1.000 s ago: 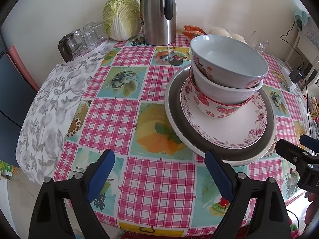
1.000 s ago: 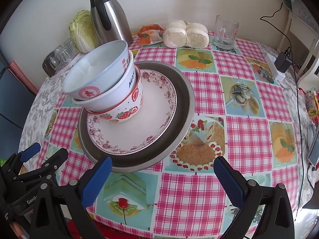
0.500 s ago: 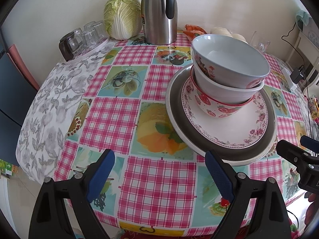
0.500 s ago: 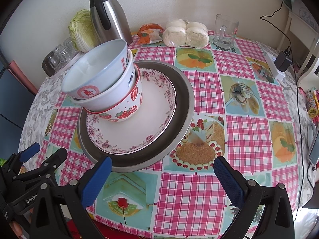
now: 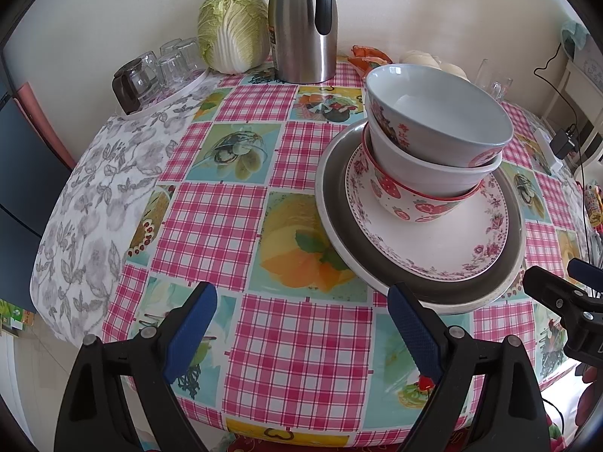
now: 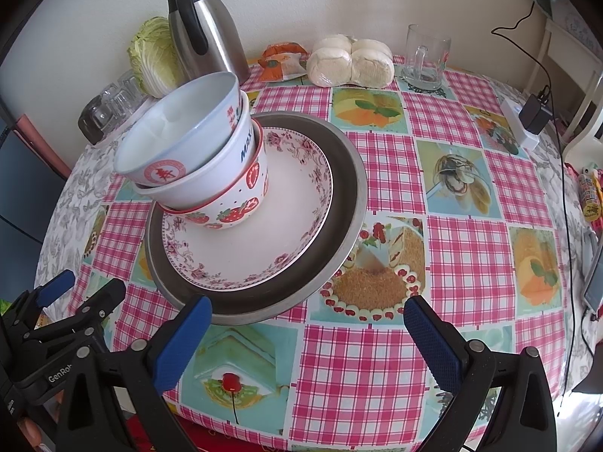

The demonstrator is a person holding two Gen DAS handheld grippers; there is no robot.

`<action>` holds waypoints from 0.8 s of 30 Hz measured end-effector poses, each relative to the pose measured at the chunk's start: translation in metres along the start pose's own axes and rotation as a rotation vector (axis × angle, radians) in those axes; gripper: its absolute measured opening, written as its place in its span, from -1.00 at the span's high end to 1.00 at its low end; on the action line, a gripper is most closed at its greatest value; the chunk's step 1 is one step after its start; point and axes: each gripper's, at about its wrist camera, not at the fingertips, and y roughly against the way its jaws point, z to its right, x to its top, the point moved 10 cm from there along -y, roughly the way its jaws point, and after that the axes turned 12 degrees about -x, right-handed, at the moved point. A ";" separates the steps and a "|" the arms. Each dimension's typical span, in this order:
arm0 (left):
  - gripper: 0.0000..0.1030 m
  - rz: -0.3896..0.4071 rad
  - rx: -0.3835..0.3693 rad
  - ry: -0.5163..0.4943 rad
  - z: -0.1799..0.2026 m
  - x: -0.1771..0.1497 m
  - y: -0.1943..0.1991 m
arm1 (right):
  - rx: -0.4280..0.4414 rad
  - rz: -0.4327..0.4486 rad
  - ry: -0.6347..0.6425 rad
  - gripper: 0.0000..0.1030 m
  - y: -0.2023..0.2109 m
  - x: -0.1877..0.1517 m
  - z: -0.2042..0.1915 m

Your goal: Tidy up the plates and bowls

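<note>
No change vs a sec ago: we keep left tool [image 5: 301, 335] & right tool [image 6: 307, 339] wide open, empty, short of the stack. Three bowls [image 6: 196, 158] nested on floral plate [image 6: 264, 233], on grey plate [image 6: 346, 196], mid-counter [image 6: 377, 358]. Sorting looks done.

Pink-and-white gingham with turquoise-framed fruit and cake pictures on the worktop [image 6: 463, 263]; grey leaf print on white on the cloth [image 5: 98, 196] at its left edge. Grey with a pale rim on the large plate [image 6: 350, 196]; white with a dark-pink rose border on the smaller plate [image 6: 264, 248]. Red strawberries and a red rim on the bottom bowl [image 6: 237, 211], blue lettering on the white middle bowl [image 6: 226, 165], red emblem and characters on the pale blue-white top bowl [image 6: 181, 139]. Steel and black on the flask [image 5: 305, 26]; pale green and white on the cabbage [image 5: 233, 43]; blue pads on black jaws
</note>
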 end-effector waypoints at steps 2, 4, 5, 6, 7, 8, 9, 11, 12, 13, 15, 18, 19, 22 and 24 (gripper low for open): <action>-0.79 -0.001 0.002 0.001 0.000 -0.001 0.000 | 0.000 0.000 0.000 -1.00 0.000 0.000 0.000; -0.79 -0.002 0.002 0.003 -0.001 -0.001 0.000 | 0.000 0.000 0.001 -1.00 0.000 0.000 0.000; -0.79 -0.002 0.002 0.003 -0.001 -0.002 0.000 | 0.000 -0.001 0.001 -1.00 0.000 0.000 0.000; -0.79 -0.002 0.002 0.003 -0.001 -0.002 0.000 | 0.000 -0.001 0.001 -1.00 0.000 0.000 0.000; -0.79 -0.002 0.002 0.003 -0.001 -0.001 0.000 | 0.000 -0.001 0.001 -1.00 0.000 0.000 0.000; -0.79 -0.002 0.002 0.003 -0.001 -0.001 -0.001 | 0.000 -0.001 0.001 -1.00 0.000 0.000 0.000; -0.79 -0.003 0.002 0.003 -0.001 -0.001 -0.001 | 0.000 -0.001 0.001 -1.00 0.000 0.000 0.000; -0.79 -0.003 0.003 0.003 -0.001 -0.001 -0.001 | 0.000 -0.001 0.001 -1.00 0.000 0.000 0.000; -0.79 -0.003 0.002 0.003 -0.001 -0.001 -0.001 | 0.000 -0.001 0.001 -1.00 0.000 0.000 0.000; -0.79 -0.003 0.002 0.003 -0.001 -0.001 -0.001 | 0.000 -0.001 0.001 -1.00 0.000 0.000 0.000; -0.79 -0.003 0.002 0.003 -0.001 -0.001 -0.001 | 0.000 -0.002 0.001 -1.00 -0.001 0.000 0.000; -0.79 -0.003 0.002 0.003 -0.001 -0.001 -0.001 | 0.000 -0.002 0.001 -1.00 -0.001 0.000 0.000; -0.79 -0.003 0.002 0.003 -0.001 0.000 -0.001 | -0.001 -0.002 0.001 -1.00 -0.001 0.000 0.000; -0.79 -0.003 0.003 0.003 -0.001 -0.001 0.000 | -0.001 -0.003 0.003 -1.00 -0.001 -0.001 0.000; -0.79 -0.003 0.003 0.002 -0.001 -0.001 0.000 | -0.001 -0.003 0.003 -1.00 -0.001 -0.001 0.000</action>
